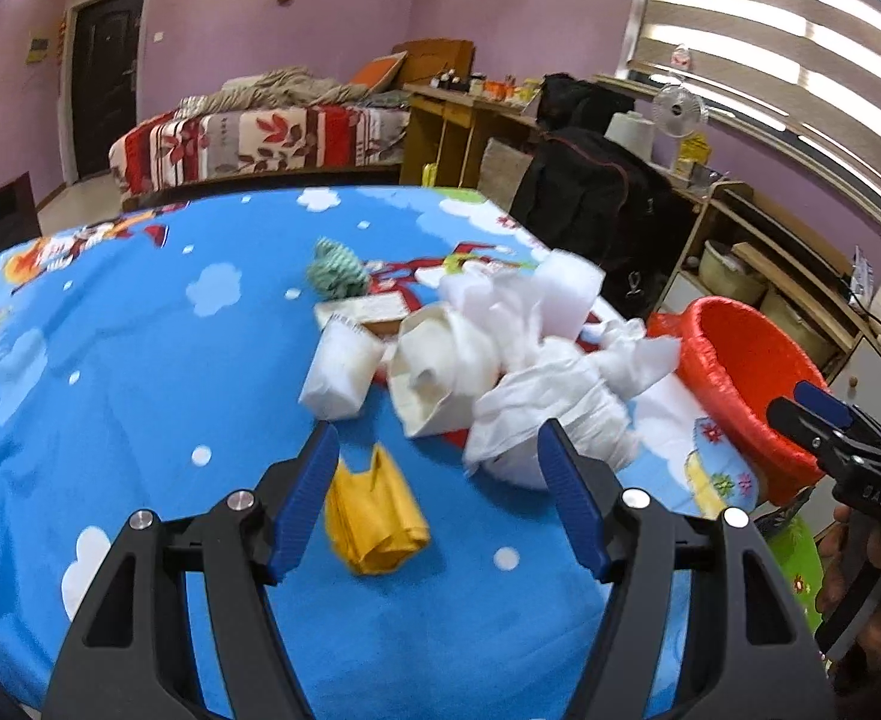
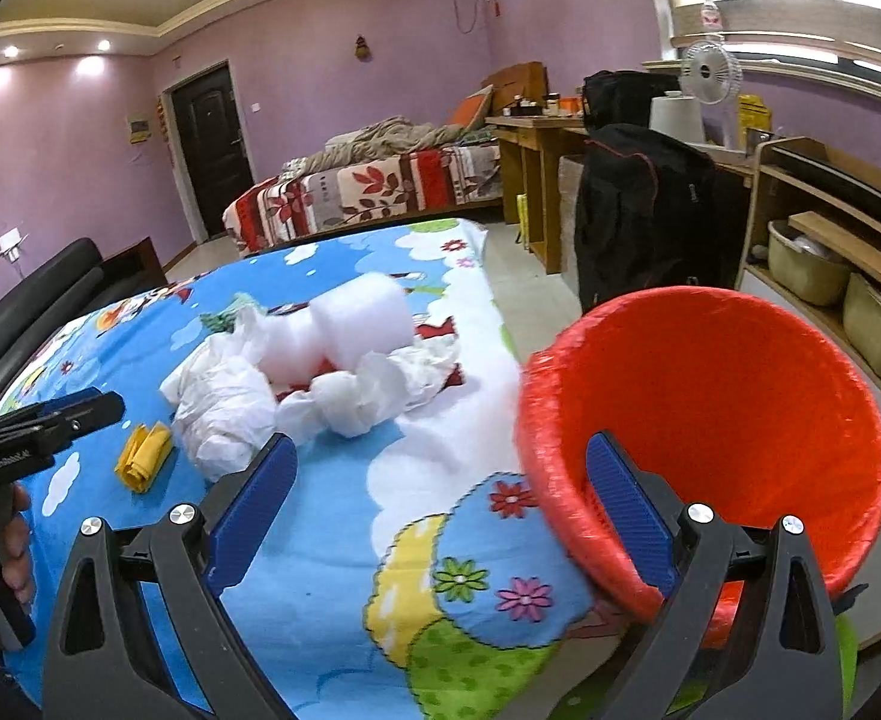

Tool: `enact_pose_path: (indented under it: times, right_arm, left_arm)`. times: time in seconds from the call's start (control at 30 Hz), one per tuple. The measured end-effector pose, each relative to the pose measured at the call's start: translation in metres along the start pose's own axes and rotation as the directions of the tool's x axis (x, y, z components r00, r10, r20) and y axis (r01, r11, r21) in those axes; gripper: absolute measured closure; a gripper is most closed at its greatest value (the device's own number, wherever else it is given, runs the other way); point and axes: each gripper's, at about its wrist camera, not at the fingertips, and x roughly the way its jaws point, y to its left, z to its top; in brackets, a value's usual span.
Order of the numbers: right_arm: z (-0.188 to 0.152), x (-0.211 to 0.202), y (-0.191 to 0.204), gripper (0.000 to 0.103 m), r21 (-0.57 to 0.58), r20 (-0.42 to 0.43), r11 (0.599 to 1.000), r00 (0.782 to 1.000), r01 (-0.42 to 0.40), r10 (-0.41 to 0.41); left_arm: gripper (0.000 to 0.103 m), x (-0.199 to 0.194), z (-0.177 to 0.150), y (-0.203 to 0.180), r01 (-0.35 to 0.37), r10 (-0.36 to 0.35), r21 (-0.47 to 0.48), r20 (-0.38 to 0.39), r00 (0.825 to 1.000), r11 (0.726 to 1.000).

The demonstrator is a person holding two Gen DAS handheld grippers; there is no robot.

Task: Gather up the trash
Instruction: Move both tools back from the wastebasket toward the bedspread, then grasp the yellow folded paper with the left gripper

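A heap of white crumpled tissue and foam lies on the blue cartoon bedsheet, with a white packet, a green knitted scrap and a folded yellow wrapper. My left gripper is open and empty, just above the yellow wrapper and near the tissue heap. My right gripper is open and empty over the bed corner, its right finger at the rim of the red bin. The heap and the wrapper also show in the right wrist view.
The red bin stands off the bed's right edge. Beyond it are a black bag, wooden shelves with baskets and a desk. A second bed and a dark door lie at the back.
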Motion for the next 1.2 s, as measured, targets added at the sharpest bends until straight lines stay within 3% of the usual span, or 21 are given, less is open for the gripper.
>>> enact_pose_path:
  times: [0.47,0.9,1.2]
  right_arm:
    - [0.002,0.017,0.036,0.011,-0.054,-0.031,0.996,0.997,-0.068,0.066]
    - [0.008,0.032,0.065,0.011,-0.102,-0.052,0.987,0.992,-0.122,0.118]
    - [0.015,0.046,0.084,0.011,-0.137,-0.068,0.979,0.987,-0.152,0.144]
  left_arm:
    - [0.039,0.031,-0.017,0.018,-0.037,0.028,-0.065,-0.129,0.991,0.997]
    - [0.073,0.046,-0.025,0.025,-0.067,0.053,-0.066,-0.196,0.979,0.996]
    - [0.079,0.038,-0.020,0.028,-0.081,0.067,-0.081,-0.161,0.985,0.993]
